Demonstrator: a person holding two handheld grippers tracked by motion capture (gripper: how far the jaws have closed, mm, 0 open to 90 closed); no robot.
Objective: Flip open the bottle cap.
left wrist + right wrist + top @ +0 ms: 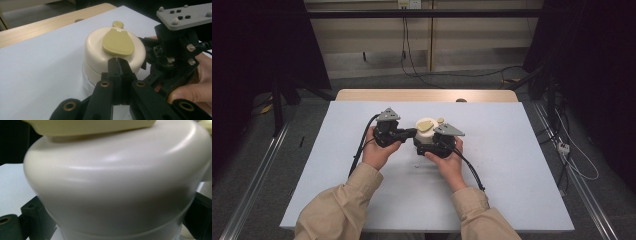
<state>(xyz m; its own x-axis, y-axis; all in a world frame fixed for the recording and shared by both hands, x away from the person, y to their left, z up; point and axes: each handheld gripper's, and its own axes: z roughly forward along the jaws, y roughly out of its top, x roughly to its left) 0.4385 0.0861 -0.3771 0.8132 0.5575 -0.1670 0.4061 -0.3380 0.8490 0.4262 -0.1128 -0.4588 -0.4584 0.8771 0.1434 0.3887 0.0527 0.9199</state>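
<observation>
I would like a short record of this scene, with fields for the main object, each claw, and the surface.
object: cream jar with a domed lid and a yellow-green flap on top, standing upright
left claw: shut, tips at the lid's edge just below the flap; nothing visibly gripped
right claw: its jaws flank the lower part of the jar, which stands between them
surface: white board on a wooden table

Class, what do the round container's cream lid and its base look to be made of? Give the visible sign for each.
Cream lid: probably moulded plastic, smooth semi-gloss; soft highlights run along its rounded shoulder. Base: seemingly clear or milky plastic, perhaps glass; it looks paler and translucent below the lid.
</observation>
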